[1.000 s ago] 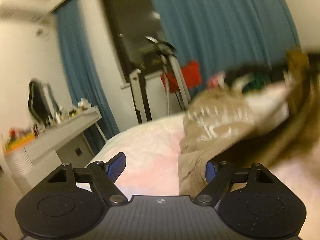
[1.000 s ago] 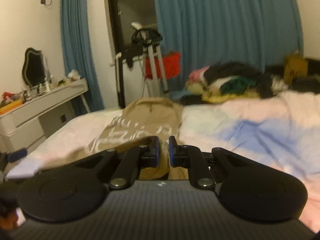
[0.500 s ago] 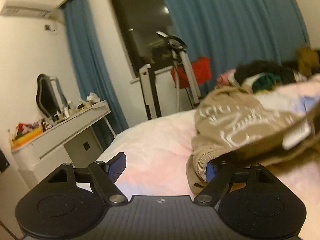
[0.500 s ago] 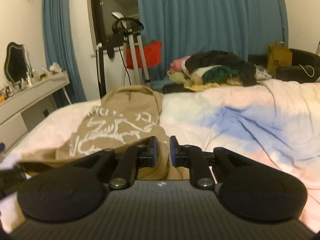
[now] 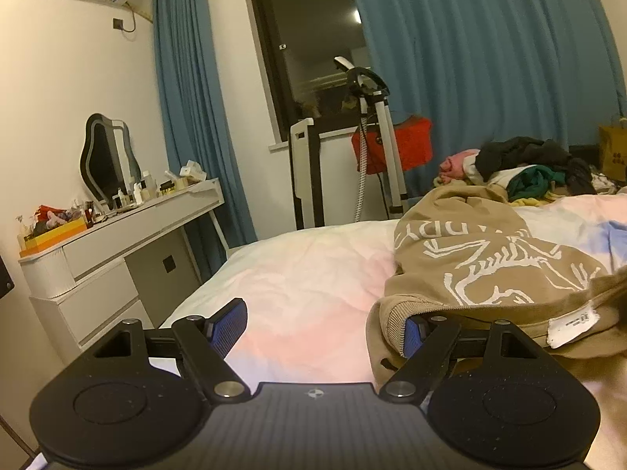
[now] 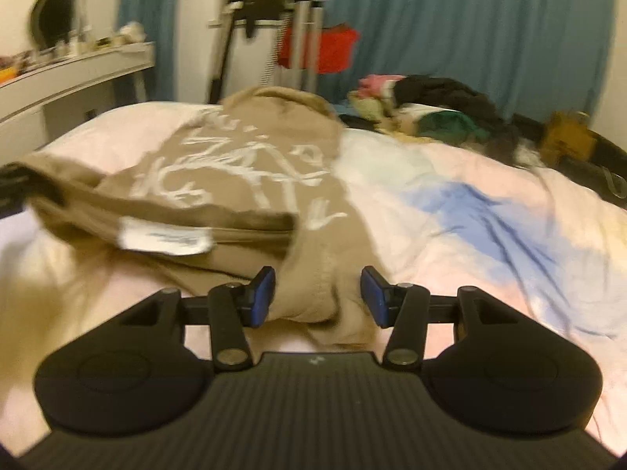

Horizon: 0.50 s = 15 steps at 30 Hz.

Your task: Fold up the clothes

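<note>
A tan sweatshirt (image 6: 243, 180) is spread on the bed (image 6: 490, 211) ahead of the opening, empty right gripper (image 6: 317, 293) jaws; left gripper (image 5: 325, 325) jaws are held wide, ungripped

A tan cotton sweatshirt with white printed lettering (image 5: 490, 270) lies partly folded on the pastel bedsheet (image 5: 313, 274), white care label (image 6: 164, 237) exposed.

Two fisheye cameras ride low over the bed (image 5: 313, 274), each looking forward along its own gripper's fingers toward the blue curtains (image 5: 490, 78). The left wrist view sits near the bed's left edge, taking in the dressing table (image 5: 117, 235). The right wrist view tilts down more steeply, close over the tan sweatshirt (image 6: 243, 180). Both share sweatshirt, clothes pile (image 6: 431, 98) and curtains.
</note>
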{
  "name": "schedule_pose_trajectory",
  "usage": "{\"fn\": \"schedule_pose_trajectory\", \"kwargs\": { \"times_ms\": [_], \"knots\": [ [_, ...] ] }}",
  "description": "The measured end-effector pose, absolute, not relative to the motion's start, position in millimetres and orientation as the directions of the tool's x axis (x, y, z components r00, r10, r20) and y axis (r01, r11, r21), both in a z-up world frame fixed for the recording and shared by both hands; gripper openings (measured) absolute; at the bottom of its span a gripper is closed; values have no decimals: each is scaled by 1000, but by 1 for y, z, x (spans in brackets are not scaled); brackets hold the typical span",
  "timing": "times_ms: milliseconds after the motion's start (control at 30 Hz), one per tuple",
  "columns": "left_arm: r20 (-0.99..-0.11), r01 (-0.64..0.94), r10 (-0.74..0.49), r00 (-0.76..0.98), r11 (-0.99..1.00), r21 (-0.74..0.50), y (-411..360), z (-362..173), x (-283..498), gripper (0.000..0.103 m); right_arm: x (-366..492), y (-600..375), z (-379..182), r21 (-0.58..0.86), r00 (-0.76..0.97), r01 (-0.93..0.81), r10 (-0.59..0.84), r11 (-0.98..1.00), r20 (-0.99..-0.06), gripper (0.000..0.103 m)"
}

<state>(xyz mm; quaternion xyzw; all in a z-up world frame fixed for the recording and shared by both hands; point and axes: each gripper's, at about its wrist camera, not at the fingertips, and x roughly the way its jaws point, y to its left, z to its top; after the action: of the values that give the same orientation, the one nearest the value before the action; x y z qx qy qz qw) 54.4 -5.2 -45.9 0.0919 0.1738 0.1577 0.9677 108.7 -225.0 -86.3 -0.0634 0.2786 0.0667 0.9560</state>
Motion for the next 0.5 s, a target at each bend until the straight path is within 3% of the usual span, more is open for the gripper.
{"fn": "schedule_pose_trajectory", "kwargs": {
  "times_ms": [67,100,167,233,300,400,500],
  "knots": [
    [-313,-282,343,886,932,226,-3,-47,56,80,112,-241,-89,-27,836,-76,49,997,-547,52],
    [-313,-284,347,884,931,229,-4,-48,56,80,114,-249,-90,3,834,-32,29,999,-551,62],
    [-311,-278,337,889,935,219,-7,-48,52,80,117,-263,-93,56,832,44,-6,997,-554,71],
    [-313,-268,320,894,943,198,-8,-46,47,81,116,-269,-91,80,846,91,-34,993,-533,71],
    [-310,-279,317,896,947,160,-6,-43,42,81,105,-270,-81,125,887,107,-38,986,-461,70],
    [-248,-320,351,903,934,159,-3,-34,26,81,74,-268,-57,187,954,86,-27,979,-299,70],
    [-192,-370,378,906,926,79,7,-14,-1,81,35,-262,-36,223,982,44,0,974,-191,70]
  ]
}}
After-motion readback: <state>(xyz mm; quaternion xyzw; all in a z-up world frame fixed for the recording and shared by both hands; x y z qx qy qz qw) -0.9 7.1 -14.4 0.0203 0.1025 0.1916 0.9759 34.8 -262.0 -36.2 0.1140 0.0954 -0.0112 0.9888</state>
